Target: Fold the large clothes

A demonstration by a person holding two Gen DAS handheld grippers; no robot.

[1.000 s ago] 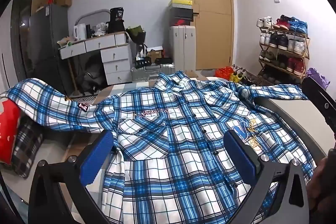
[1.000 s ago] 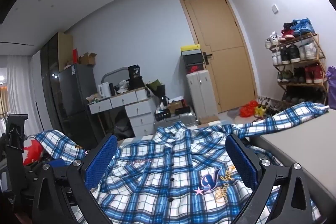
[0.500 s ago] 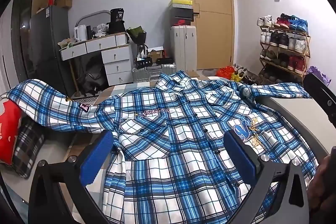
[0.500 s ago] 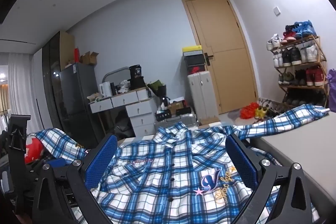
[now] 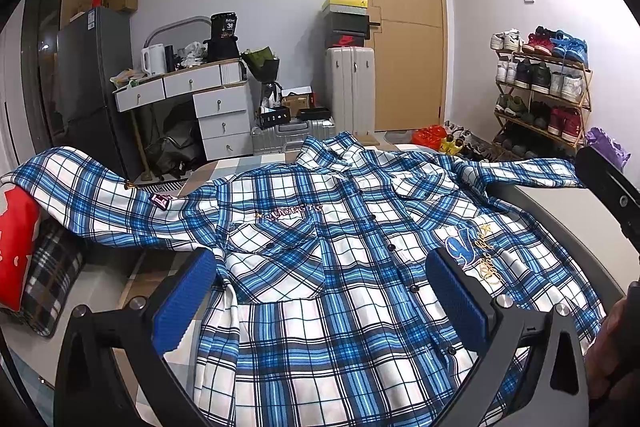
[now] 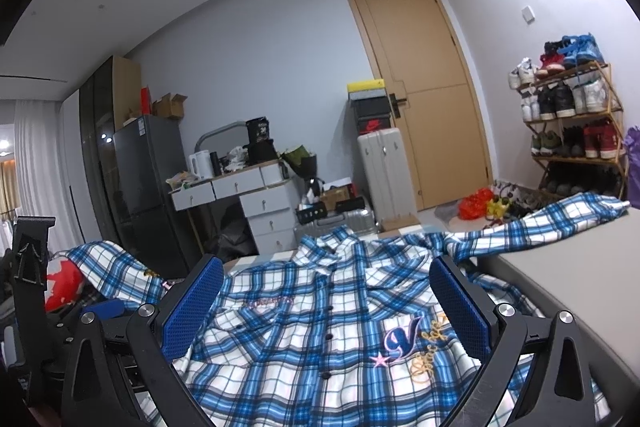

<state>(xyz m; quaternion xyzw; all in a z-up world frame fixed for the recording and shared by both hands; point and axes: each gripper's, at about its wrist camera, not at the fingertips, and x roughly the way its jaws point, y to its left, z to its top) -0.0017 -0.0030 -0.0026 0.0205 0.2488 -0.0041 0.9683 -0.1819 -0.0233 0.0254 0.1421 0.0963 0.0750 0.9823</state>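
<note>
- The plaid shirt [image 5: 320,267] lies front up, buttoned and spread across the bed [image 5: 560,211], sleeves trailing off both sides.
- Likely light, limp cotton: pinch a shoulder seam or hem edge.
- The left gripper [image 5: 320,295] and right gripper [image 6: 324,307] hover over it, spread wide and empty.

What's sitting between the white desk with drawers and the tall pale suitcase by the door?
In the left wrist view, between the desk and suitcase: a dark wrapped bouquet, small boxes, and a silver case lying flat.
</note>
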